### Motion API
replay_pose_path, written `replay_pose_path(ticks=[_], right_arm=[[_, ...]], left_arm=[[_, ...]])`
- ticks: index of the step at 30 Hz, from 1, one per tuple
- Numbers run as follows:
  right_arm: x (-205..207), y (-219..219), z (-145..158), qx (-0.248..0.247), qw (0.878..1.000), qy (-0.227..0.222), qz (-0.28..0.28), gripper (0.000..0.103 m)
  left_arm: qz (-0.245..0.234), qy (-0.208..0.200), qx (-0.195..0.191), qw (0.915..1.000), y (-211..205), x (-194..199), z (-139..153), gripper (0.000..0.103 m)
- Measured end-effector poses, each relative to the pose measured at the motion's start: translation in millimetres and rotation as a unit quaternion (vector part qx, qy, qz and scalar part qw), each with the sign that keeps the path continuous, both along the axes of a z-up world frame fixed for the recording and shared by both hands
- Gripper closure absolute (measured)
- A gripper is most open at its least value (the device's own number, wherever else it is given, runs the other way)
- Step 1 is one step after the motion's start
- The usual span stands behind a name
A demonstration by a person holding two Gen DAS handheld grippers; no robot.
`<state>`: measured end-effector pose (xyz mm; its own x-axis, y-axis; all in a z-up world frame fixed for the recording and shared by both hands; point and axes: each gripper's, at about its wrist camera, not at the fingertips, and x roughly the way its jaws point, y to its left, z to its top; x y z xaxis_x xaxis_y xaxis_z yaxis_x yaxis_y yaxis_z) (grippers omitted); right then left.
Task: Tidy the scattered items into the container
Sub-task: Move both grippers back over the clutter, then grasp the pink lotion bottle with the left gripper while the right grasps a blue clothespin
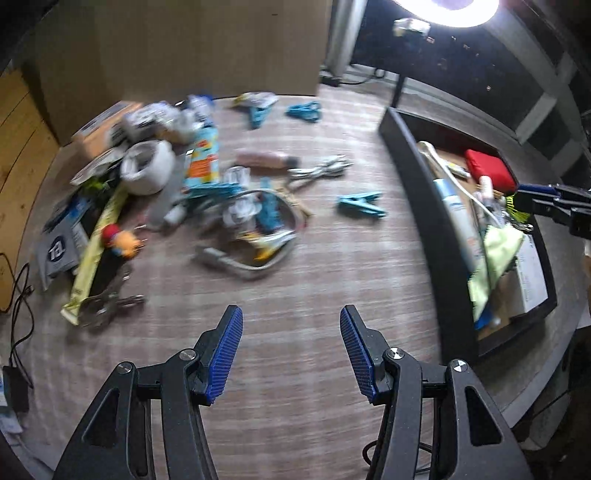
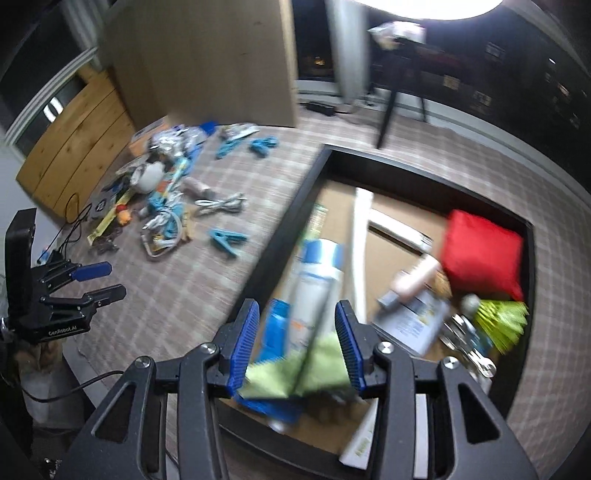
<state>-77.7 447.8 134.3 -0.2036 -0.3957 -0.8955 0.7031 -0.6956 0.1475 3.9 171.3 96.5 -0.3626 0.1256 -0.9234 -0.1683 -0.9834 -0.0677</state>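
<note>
Scattered items lie in a pile (image 1: 240,206) on the checked table: a blue clothespin (image 1: 360,205) (image 2: 227,238), a white cable (image 1: 321,168) (image 2: 221,203), a pink tube (image 1: 266,158), pliers (image 1: 107,306) and a small red and orange toy (image 1: 122,240). The black container (image 1: 417,177) (image 2: 288,221) stands at the right and holds a red pouch (image 2: 484,254), a white and blue tube (image 2: 317,280) and a green cloth (image 2: 295,373). My left gripper (image 1: 291,325) (image 2: 99,280) is open over bare table near the pile. My right gripper (image 2: 299,317) (image 1: 524,201) is open above the container's contents.
A tall brown board (image 1: 184,48) stands behind the pile. More blue clips (image 1: 304,110) lie at the far side of the table. Black cables (image 1: 18,295) hang off the left edge. A bright lamp (image 1: 443,7) glares at the top.
</note>
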Motion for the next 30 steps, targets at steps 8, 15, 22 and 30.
replay_pose_path(ticks=[8, 15, 22, 30], right_arm=[[6, -80, -16, 0.032, 0.996, -0.002, 0.079, 0.061], [7, -133, -41, 0.089, 0.984, 0.012, 0.153, 0.061], [-9, -157, -67, 0.114, 0.975, -0.005, 0.193, 0.061], [-15, -166, -93, 0.126, 0.968, -0.025, 0.214, 0.061]], left_arm=[[-0.017, -0.012, -0.011, 0.9997, -19, -12, -15, 0.052], [-0.027, -0.001, -0.008, 0.9996, -18, -50, -8, 0.052], [-0.118, -0.004, -0.066, 0.9908, 2, -116, -9, 0.052], [-0.223, -0.029, -0.132, 0.9654, 26, -167, -32, 0.052]])
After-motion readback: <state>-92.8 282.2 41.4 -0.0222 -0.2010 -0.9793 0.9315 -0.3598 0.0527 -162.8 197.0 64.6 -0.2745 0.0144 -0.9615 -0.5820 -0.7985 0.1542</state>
